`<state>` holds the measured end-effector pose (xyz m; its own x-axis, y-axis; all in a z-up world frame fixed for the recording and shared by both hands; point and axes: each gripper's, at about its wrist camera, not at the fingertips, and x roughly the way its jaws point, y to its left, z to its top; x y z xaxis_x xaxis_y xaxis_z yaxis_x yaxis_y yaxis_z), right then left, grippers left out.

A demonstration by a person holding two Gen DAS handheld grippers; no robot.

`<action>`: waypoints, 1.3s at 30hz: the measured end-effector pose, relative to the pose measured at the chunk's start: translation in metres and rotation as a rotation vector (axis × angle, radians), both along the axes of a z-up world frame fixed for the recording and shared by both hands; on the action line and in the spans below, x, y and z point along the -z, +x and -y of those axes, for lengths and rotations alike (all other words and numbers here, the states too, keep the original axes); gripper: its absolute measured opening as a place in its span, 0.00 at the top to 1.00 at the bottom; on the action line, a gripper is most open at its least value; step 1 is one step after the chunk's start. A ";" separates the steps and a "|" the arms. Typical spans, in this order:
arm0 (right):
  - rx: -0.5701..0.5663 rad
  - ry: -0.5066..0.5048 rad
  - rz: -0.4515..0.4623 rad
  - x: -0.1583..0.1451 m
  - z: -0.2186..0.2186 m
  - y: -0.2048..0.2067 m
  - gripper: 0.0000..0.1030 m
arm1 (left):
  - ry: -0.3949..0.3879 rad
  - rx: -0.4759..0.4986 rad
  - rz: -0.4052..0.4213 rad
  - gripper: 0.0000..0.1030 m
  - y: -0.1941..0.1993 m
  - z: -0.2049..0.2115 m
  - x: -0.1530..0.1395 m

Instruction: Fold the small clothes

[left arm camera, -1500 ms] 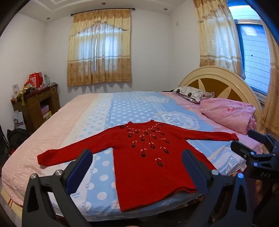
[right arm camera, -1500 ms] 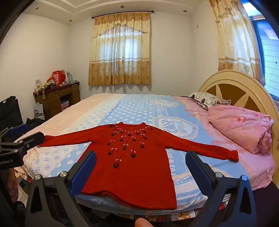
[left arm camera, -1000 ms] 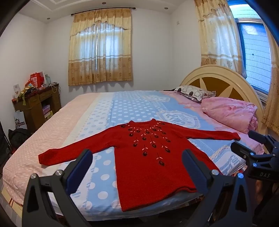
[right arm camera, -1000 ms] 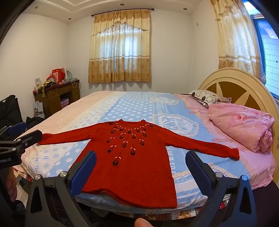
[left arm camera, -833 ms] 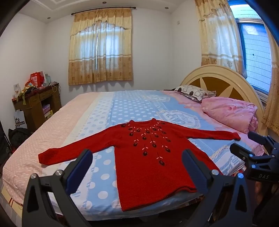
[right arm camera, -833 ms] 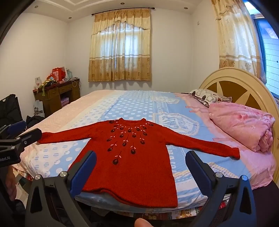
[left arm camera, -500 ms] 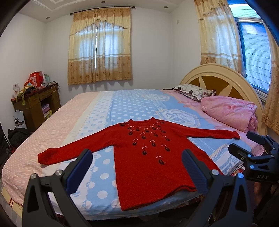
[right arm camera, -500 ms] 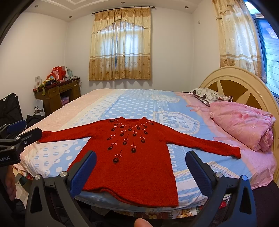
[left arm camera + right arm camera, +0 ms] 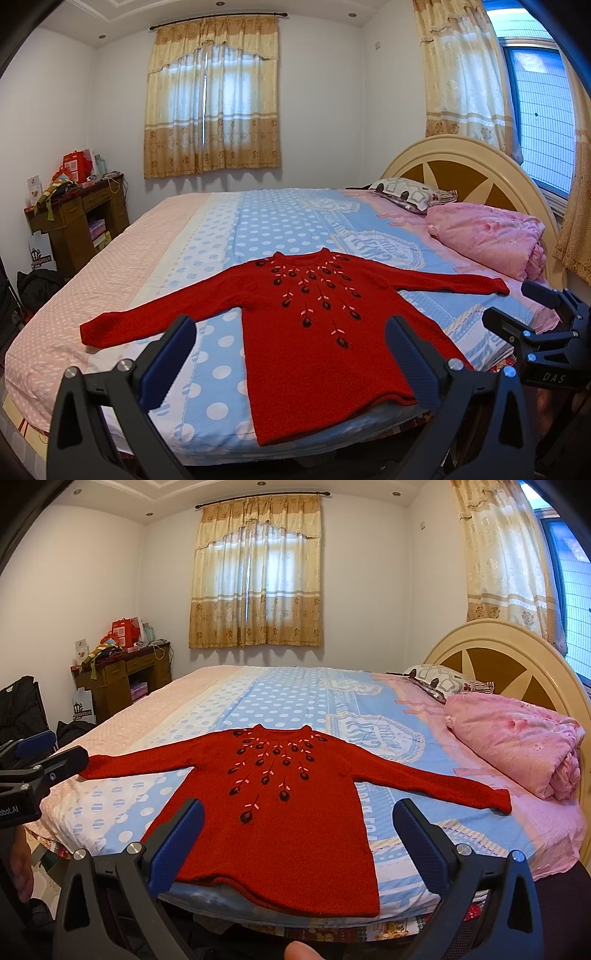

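A small red sweater (image 9: 310, 332) (image 9: 291, 805) with dark flower embroidery lies flat, front up, on the bed (image 9: 280, 221) (image 9: 280, 701), both sleeves spread out sideways and its hem at the near edge. My left gripper (image 9: 290, 339) hovers open in front of the hem, holding nothing. My right gripper (image 9: 297, 821) is open too, level with the hem and apart from the cloth. Each gripper shows at the edge of the other's view: the right gripper (image 9: 532, 325) and the left gripper (image 9: 40, 760).
A folded pink quilt (image 9: 487, 236) (image 9: 517, 742) and a patterned pillow (image 9: 410, 192) lie by the round headboard (image 9: 465, 162) on the right. A wooden desk (image 9: 74, 218) with clutter stands at the far left wall. Dark bags (image 9: 22, 709) sit on the floor.
Both grippers have drifted slightly, so the sweater sits a touch higher in both views. The sweater lies as before, and both grippers stay open.
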<state>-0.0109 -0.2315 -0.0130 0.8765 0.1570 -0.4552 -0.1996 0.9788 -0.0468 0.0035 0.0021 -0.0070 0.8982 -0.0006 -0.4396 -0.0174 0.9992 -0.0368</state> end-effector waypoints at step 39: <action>0.011 -0.001 -0.031 0.009 0.001 0.007 0.01 | -0.004 -0.014 -0.024 0.00 0.002 -0.004 0.007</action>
<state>-0.0038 -0.2323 -0.0222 0.8636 0.1469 -0.4823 -0.1902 0.9808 -0.0420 0.0059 0.0063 -0.0143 0.8871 0.0097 -0.4614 -0.0318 0.9987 -0.0401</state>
